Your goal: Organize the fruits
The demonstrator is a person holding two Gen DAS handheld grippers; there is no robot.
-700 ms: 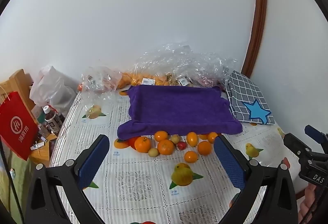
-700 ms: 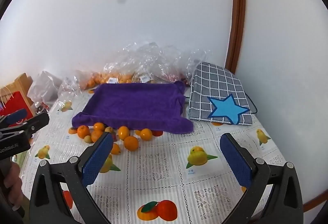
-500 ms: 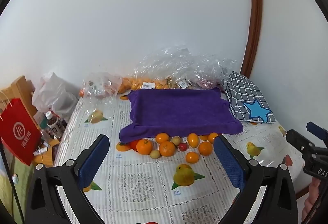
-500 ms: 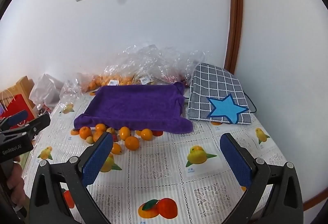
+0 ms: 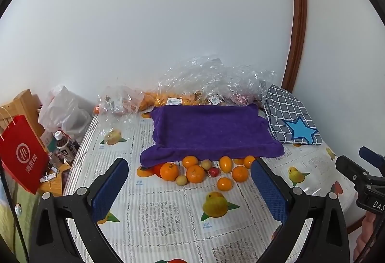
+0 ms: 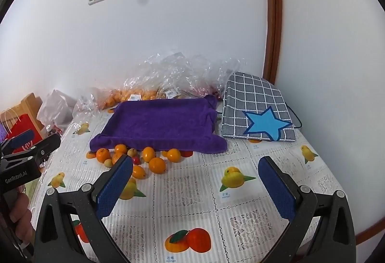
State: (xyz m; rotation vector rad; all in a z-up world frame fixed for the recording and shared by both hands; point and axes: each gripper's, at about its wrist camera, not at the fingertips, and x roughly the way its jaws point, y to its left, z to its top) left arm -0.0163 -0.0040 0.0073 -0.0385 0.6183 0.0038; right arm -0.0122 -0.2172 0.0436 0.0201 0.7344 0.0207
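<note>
Both grippers, left gripper (image 5: 190, 187) and right gripper (image 6: 196, 187), hover with fingers spread wide, holding nothing. The loose oranges (image 5: 195, 173) lie ahead of the fingers, against the purple towel (image 5: 211, 133), likely their sorting place.

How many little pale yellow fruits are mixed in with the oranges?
2. One pale fruit sits at the front, between two oranges. The other pale fruit is by the purple towel edge. More may hide under it.
</note>
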